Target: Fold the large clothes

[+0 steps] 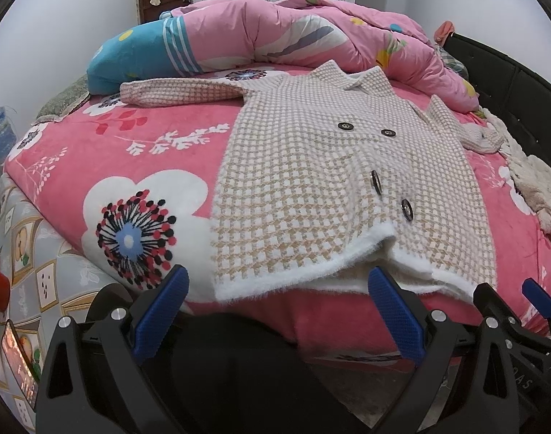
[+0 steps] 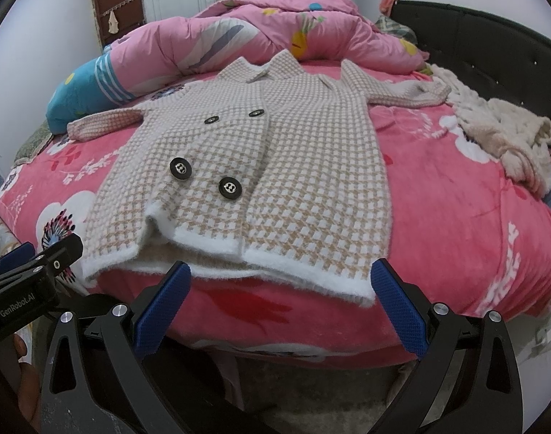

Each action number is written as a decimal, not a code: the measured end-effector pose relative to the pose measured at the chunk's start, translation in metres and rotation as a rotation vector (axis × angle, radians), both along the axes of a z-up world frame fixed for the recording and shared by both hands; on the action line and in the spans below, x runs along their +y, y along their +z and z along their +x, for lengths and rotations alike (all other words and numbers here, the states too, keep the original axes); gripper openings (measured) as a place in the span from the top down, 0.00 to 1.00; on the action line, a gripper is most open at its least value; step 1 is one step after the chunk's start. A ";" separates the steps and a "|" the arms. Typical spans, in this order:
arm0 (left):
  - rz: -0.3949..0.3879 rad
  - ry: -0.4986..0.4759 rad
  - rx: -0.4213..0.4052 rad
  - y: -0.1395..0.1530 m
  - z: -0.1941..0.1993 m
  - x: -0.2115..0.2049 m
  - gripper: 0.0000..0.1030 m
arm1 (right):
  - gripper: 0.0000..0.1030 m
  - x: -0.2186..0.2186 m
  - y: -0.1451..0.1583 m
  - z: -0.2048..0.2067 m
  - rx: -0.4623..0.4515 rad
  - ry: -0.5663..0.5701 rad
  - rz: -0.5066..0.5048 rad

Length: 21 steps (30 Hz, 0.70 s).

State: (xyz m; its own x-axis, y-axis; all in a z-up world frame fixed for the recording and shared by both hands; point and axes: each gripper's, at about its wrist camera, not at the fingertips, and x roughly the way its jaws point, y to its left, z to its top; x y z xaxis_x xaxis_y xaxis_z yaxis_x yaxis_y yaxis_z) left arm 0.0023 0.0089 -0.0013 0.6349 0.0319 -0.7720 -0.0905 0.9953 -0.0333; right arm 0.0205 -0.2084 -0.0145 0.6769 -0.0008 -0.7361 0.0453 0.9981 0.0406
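A beige-and-white houndstooth coat (image 1: 311,166) (image 2: 275,166) with black buttons lies spread flat, front up, on the pink flowered bed (image 1: 141,166) (image 2: 456,217). Its white fuzzy hem reaches the near edge and both sleeves stretch out sideways. My left gripper (image 1: 279,289) hovers open just in front of the hem's left half, with nothing between its blue pads. My right gripper (image 2: 281,285) stands open before the hem's right half, empty too. The right gripper (image 1: 528,307) also shows at the right edge of the left wrist view, and the left gripper (image 2: 29,271) at the left edge of the right wrist view.
A pink quilt (image 1: 275,32) (image 2: 275,25) is piled at the far side of the bed, with a blue pillow (image 1: 131,54) to its left. A cream fluffy garment (image 2: 503,133) lies crumpled at the right by the black headboard (image 2: 492,43). A phone (image 1: 18,365) glows at the lower left.
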 end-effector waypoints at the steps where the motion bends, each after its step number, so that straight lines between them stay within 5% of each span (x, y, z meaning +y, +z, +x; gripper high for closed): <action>1: 0.001 0.000 0.000 0.000 0.000 0.000 0.05 | 0.07 0.000 0.000 0.000 0.000 0.000 0.001; 21: 0.007 0.002 -0.004 0.002 0.001 0.003 0.05 | 0.07 0.001 0.002 0.001 -0.004 0.001 0.001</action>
State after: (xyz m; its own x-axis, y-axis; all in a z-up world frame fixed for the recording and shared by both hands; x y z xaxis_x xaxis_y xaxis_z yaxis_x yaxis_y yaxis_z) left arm 0.0036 0.0120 0.0009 0.6379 0.0383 -0.7692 -0.0919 0.9954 -0.0267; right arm 0.0220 -0.2072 -0.0124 0.6798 0.0006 -0.7334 0.0442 0.9982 0.0418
